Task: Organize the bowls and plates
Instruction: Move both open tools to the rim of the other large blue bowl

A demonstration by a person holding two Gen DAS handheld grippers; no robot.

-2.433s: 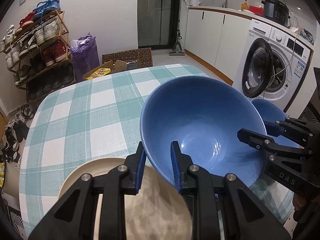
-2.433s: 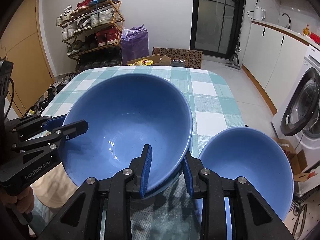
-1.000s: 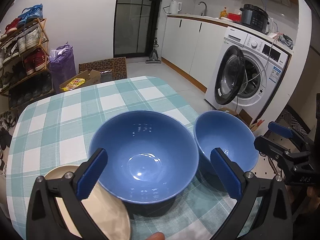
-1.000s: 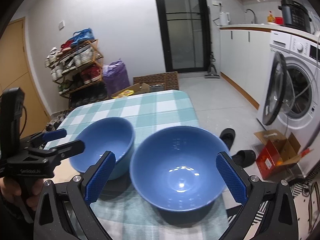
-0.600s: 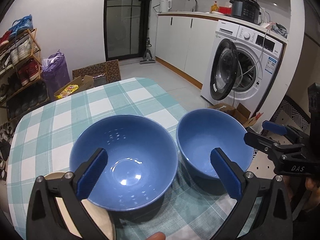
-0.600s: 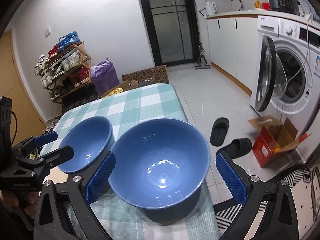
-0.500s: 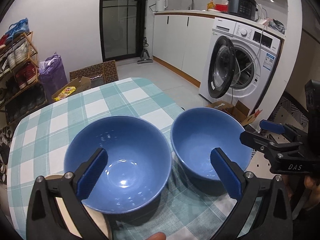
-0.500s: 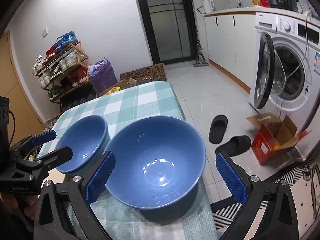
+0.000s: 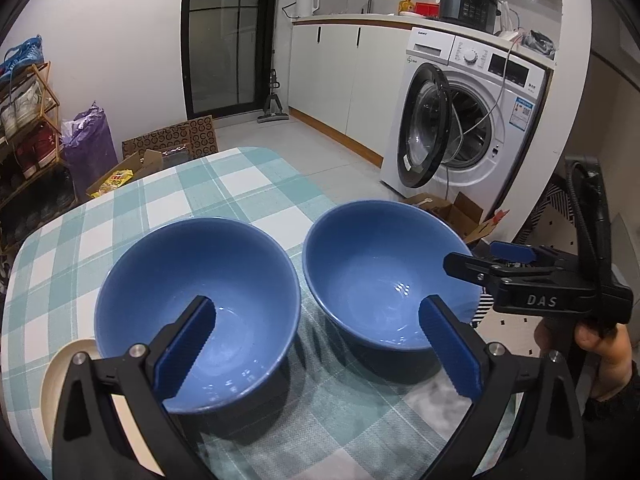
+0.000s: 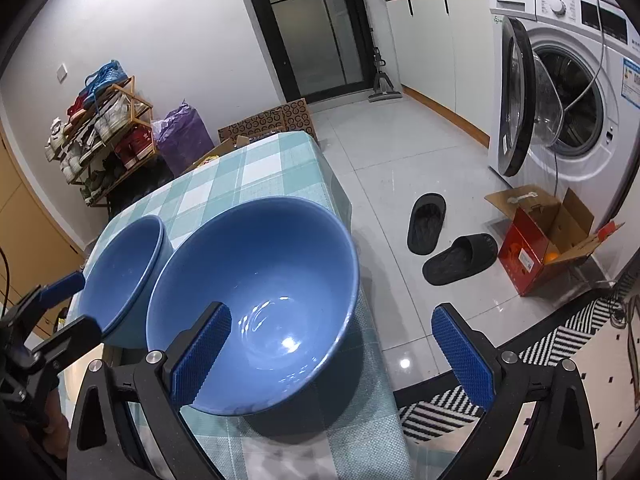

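Two blue bowls stand side by side on the green-checked table (image 9: 224, 184). The left bowl (image 9: 196, 292) rests partly on a cream plate (image 9: 60, 380); the right bowl (image 9: 384, 272) sits near the table's right edge. My left gripper (image 9: 316, 344) is open and empty, hovering in front of both bowls. My right gripper (image 10: 328, 356) is open and empty over the right bowl (image 10: 256, 296), which sits beside the left bowl (image 10: 120, 272). The right gripper (image 9: 492, 260) also shows at the right of the left wrist view, and the left gripper (image 10: 64, 304) at the left of the right wrist view.
The table's right edge (image 10: 340, 200) drops to a tiled floor with black slippers (image 10: 440, 240) and a red cardboard box (image 10: 548, 240). A washing machine (image 9: 472, 128) with its door open stands to the right. A shoe rack (image 10: 100, 136) stands behind the table.
Both grippers held one blue bowl's rim, then let go and opened wide. Since then both have pulled back and swung right; the bowls stand still on the table.
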